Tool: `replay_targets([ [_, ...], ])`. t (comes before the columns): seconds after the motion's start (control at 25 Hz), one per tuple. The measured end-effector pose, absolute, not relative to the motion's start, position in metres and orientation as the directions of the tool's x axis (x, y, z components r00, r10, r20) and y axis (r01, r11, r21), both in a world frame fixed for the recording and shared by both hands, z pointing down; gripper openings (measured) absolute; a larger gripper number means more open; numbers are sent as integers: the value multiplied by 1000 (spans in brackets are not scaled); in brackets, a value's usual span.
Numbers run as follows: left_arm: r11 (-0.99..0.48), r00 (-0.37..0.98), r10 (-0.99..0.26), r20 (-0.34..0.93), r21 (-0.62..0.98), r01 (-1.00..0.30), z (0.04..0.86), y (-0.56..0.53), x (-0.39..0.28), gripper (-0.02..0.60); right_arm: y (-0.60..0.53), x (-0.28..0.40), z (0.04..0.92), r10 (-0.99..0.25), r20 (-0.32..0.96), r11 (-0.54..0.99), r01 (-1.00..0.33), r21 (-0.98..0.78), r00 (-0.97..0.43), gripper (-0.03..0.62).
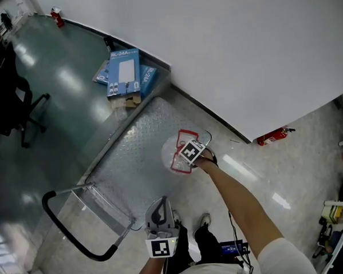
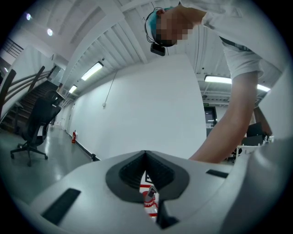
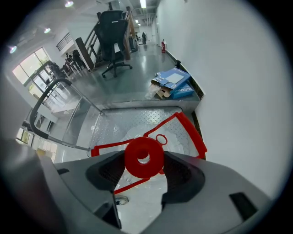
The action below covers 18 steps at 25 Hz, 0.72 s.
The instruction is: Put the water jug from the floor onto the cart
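In the head view an office chair point(image 1: 21, 107) stands at 9 o'clock on the green floor. The cart point(image 1: 127, 159), a flat deck of diamond-pattern metal, runs from the centre toward 7 o'clock, where its black handle point(image 1: 67, 230) curves up. Blue cardboard boxes point(image 1: 125, 73) lie at the deck's 11 o'clock end, against the white wall.

The left tool point(image 1: 159, 207) hangs at 6 o'clock, just off the near edge of the cart. Its jaws are drawn narrow, almost meeting, with nothing gripped.

The clear water jug point(image 1: 173, 153), with its red handle frame, is upright over the deck's 3 o'clock edge. Whether its base rests on the metal I cannot tell. The right tool point(image 1: 191, 153) comes down on it from above. In the right gripper view the jaws are clamped on either side of the jug's red cap point(image 3: 143, 156).

A red fire extinguisher point(image 1: 273, 136) lies on the floor at 3 o'clock, by the foot of the wall.
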<state>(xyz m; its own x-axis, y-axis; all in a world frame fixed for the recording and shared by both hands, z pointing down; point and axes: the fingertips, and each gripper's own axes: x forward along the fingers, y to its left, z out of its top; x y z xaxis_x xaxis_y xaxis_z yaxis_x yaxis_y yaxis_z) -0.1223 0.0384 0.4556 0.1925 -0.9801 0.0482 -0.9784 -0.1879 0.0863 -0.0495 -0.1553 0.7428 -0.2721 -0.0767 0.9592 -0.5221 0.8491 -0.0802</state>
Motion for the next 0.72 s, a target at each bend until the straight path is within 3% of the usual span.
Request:
replay_targets([
  [0.28, -194, 207, -972, 109, 119, -974, 479, 28, -121, 3, -160, -60, 751, -75, 959, 853, -516, -79, -272, 272],
  [0.72, -222, 231, -970, 74, 111, -969, 489, 6, -123, 3, -171, -66, 766, -66, 963, 860, -505, -78, -261, 272],
])
